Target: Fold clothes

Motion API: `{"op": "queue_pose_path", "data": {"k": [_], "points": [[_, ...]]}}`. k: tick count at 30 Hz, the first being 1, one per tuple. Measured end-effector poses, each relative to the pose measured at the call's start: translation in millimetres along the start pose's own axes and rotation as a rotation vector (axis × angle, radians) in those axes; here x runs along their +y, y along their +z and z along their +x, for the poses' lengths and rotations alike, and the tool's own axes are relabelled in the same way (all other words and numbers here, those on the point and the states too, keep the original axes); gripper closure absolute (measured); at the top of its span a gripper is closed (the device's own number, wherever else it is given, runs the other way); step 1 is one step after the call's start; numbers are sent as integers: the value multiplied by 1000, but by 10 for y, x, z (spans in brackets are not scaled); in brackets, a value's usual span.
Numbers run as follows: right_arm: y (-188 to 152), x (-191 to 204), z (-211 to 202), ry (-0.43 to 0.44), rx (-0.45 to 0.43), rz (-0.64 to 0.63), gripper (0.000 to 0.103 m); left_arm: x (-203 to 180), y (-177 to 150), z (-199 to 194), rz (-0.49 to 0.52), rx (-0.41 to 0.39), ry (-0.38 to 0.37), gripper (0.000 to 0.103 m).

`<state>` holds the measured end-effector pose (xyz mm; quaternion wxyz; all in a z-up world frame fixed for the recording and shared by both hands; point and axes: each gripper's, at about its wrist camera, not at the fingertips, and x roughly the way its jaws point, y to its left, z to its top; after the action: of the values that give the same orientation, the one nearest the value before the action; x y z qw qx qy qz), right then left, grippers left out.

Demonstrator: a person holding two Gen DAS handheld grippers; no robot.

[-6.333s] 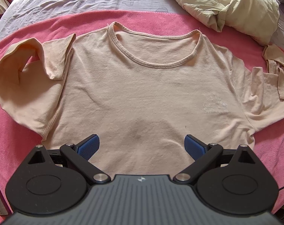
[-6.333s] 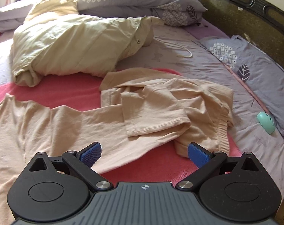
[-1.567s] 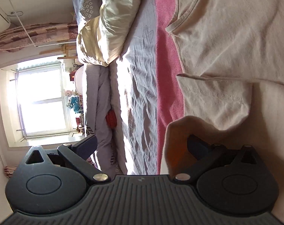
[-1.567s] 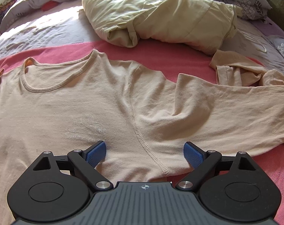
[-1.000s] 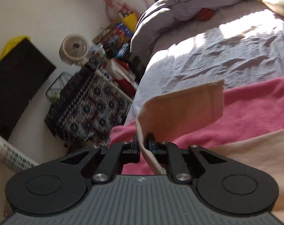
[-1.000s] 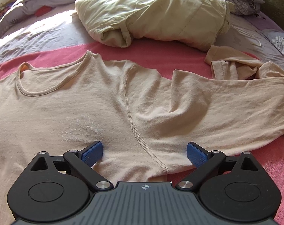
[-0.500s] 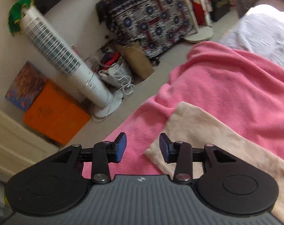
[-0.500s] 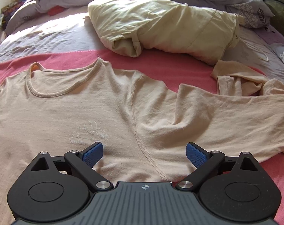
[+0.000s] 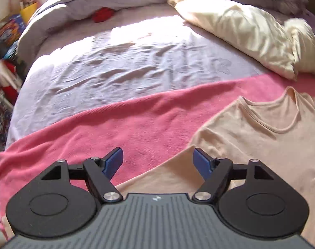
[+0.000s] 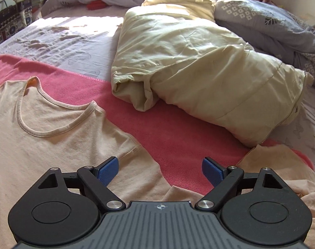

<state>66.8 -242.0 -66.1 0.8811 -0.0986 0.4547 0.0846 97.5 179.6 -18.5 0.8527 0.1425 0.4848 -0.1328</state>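
Observation:
A peach long-sleeved shirt (image 9: pixel 267 145) lies flat, neckline up, on a pink blanket (image 9: pixel 120 128). In the left wrist view its left sleeve runs out under my left gripper (image 9: pixel 158 162), which is open and empty just above the sleeve's upper edge. In the right wrist view the shirt (image 10: pixel 53 145) fills the lower left. My right gripper (image 10: pixel 160 172) hangs open and empty over the right shoulder and armpit, where the right sleeve leaves the body.
A second peach garment (image 10: pixel 282 178) lies crumpled at the right of the blanket. A pale yellow duvet (image 10: pixel 199 66) and grey patterned pillows (image 10: pixel 271 25) lie behind on the lilac sheet (image 9: pixel 126 62). The bed's left edge drops to floor clutter (image 9: pixel 3 47).
My left gripper let go of the left sleeve, which now lies stretched out flat, opened wide and swung back towards the bed. My right gripper shifted up towards the right shoulder, staying open.

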Motion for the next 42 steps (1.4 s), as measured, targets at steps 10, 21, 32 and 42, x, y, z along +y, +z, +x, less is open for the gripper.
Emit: {"op": "queue_pose_path", "data": {"k": [10,21,32,42], "points": [[-189,-217,259,168,83,77,12,-268,43,587,26,111,-110,26],[-40,-131,72,156,123,-2,97,-415,4,563,21,138,-48,34],[-104,-120,3,-146,102,-128,99,-443,-63,672,51,168,458,86],[-280,-409,-175,-31,8,53,70,-295,-8,385,-31,76,56,31]]}}
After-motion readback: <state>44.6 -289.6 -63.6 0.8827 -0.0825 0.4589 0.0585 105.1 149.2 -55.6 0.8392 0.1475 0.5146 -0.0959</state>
